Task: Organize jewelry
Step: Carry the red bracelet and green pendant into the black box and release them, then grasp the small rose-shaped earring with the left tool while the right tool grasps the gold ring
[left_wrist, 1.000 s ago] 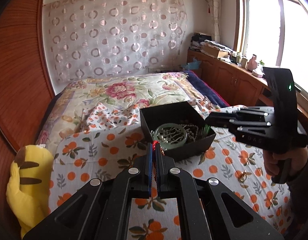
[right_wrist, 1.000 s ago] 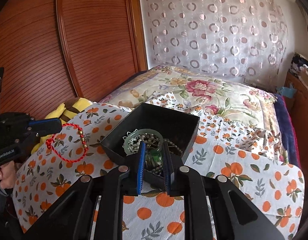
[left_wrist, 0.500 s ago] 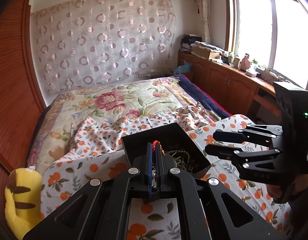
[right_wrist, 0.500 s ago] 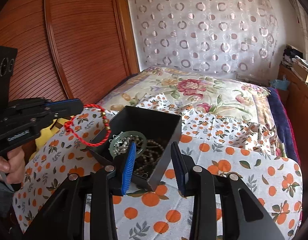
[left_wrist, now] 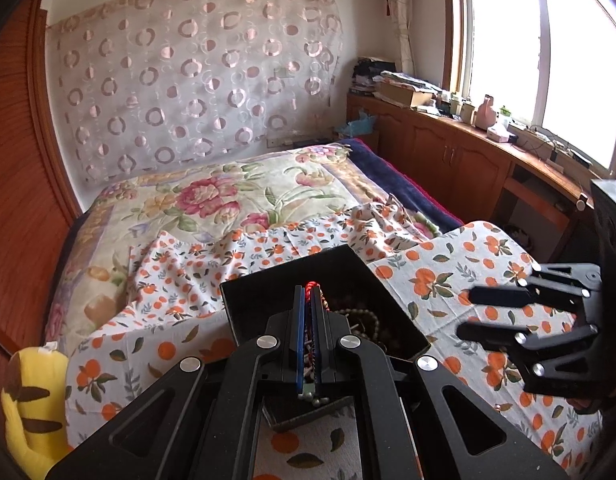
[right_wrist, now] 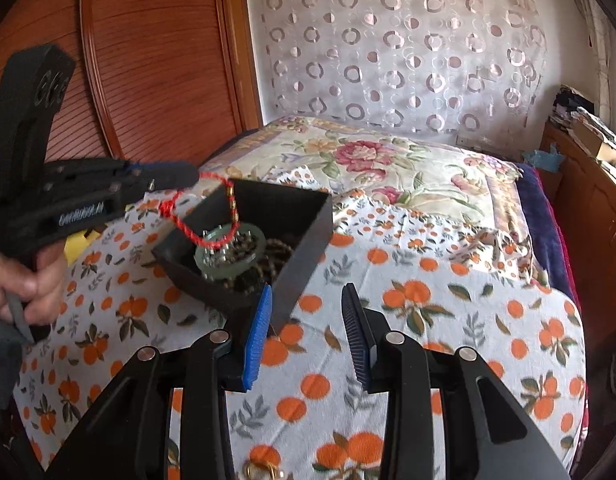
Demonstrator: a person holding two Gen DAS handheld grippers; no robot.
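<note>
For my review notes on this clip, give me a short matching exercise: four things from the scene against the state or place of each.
Things:
1. red cord bracelet
2. green bangle
3. right gripper
4. yellow plush toy

States or places:
A. lying inside the black box
B. jaws apart, nothing between them
C. pinched by the left gripper, dangling over the box
D. at the bed's edge, beside the wooden wall

Pairs: 1-C, 2-A, 3-B, 4-D

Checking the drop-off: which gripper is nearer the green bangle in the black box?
Left. The left gripper dangles a red bracelet onto the green bangle; the right gripper stays outside the black box.
</note>
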